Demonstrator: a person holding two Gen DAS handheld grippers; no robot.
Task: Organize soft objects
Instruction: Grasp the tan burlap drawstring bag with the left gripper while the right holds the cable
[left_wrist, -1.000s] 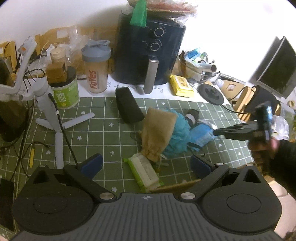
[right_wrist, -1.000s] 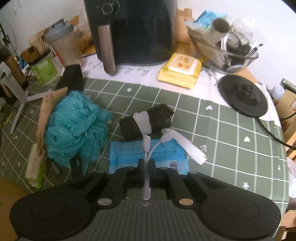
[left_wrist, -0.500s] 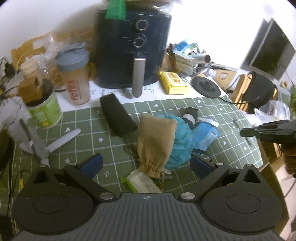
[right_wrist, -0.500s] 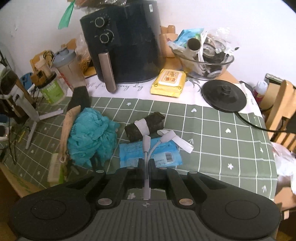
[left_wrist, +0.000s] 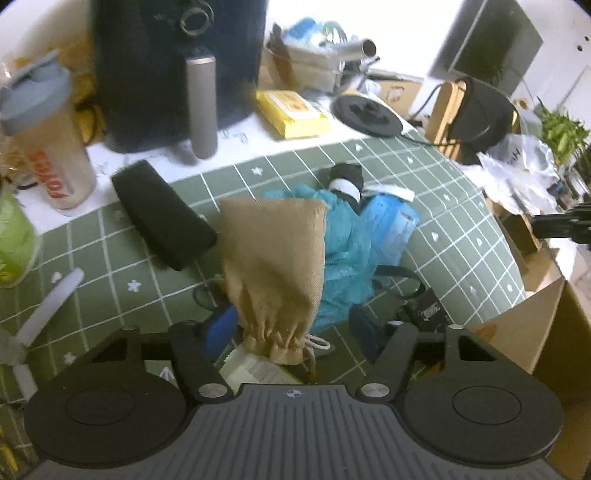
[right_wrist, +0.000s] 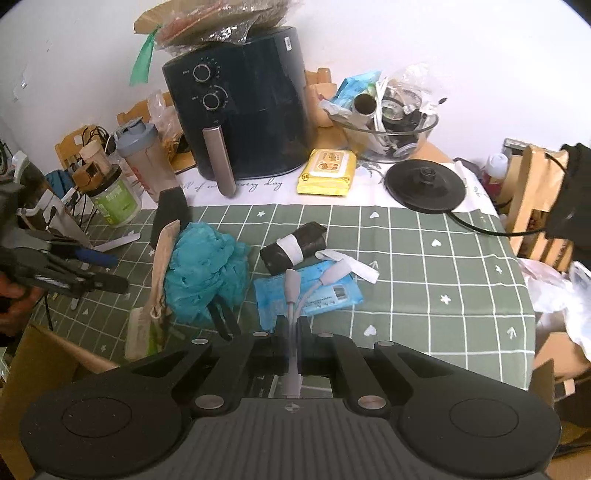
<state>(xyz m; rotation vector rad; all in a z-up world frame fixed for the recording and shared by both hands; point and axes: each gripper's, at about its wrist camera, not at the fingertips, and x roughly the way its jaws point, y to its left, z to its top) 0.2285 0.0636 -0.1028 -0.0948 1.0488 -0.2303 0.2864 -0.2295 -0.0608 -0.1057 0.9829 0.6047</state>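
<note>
Two hand-held grippers are at work over the bench (right_wrist: 424, 258), each on a different item.

The left hand-held gripper (left_wrist: 291, 328) points steeply down with its jaws closing around the gathered neck of the tan drawstring pouch (left_wrist: 273, 266). The blue pads flank the cloth on both sides, but I cannot see them pressing on it. Going for the bunched neck looks sensible, since that is the narrowest, firmest part of a limp bag. Just beyond the pouch and partly under it lies the teal mesh puff (left_wrist: 343, 236), with a blue packet (left_wrist: 388, 225) and a black roll with a white band (left_wrist: 345, 181) further out.

The right hand-held gripper (right_wrist: 292, 328) is clamped tight on a pale forked adapter cable (right_wrist: 295, 291), whose two plugs stick up ahead of the fingers; held by its stem, it cannot flop.

The right view shows the air fryer (right_wrist: 240, 110) and the clutter behind it, and shows the pouch edge-on, leaning against the puff. It also catches the other gripper at the far left. Only the left view shows the pouch's drawstring mouth, the wipes pack under it, and a cardboard box (left_wrist: 524, 325) off the bench's near right edge, probably where the things go.
</note>
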